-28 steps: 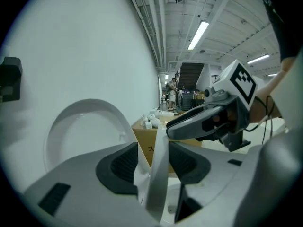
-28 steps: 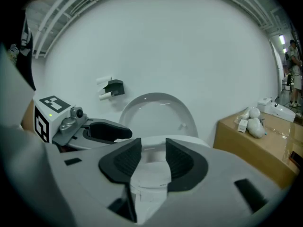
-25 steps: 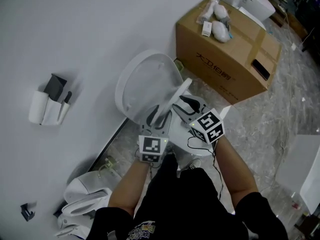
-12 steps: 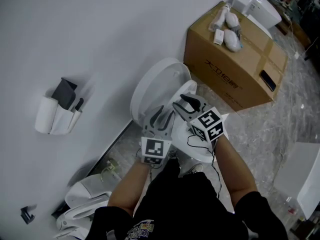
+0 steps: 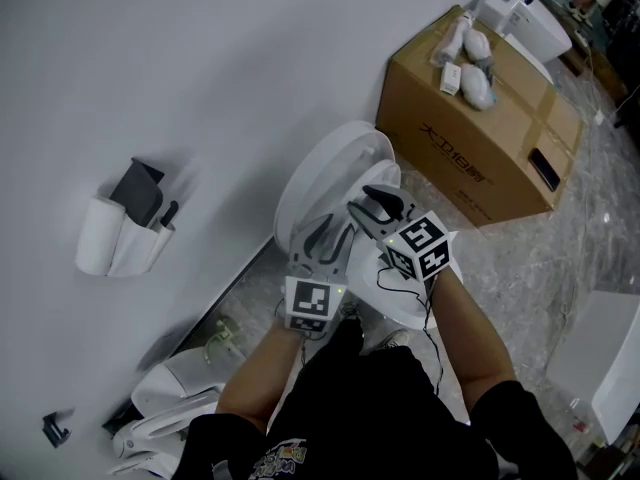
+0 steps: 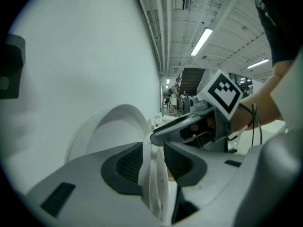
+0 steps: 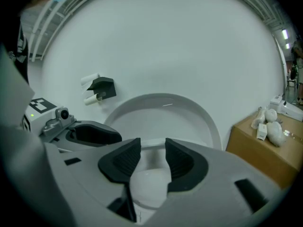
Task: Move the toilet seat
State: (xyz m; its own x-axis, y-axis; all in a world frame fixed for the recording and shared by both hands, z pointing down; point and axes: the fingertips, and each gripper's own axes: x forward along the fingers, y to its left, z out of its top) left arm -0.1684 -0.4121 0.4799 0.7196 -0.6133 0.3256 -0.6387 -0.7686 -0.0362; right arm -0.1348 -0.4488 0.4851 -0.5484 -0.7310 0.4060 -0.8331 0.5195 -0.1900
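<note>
Nearest us, the left gripper (image 6: 152,148): its jaws, just closing, clamp the raised edge of the white plastic toilet seat (image 6: 154,186). The right gripper (image 7: 152,150) has its jaws half apart, pinching the rim alongside. We judge two holds steady it before the upright white oval lid (image 5: 325,173). Beyond, a white wall holder (image 5: 112,243) carries dark tools (image 5: 142,190), and a brown cardboard box (image 5: 480,158) has white packets (image 5: 470,68) on top.

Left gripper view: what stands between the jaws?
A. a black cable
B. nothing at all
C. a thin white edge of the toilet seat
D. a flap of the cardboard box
C: the thin white edge of the toilet seat runs up between the pads of the left gripper, whose jaws have just been closing on it.
</note>
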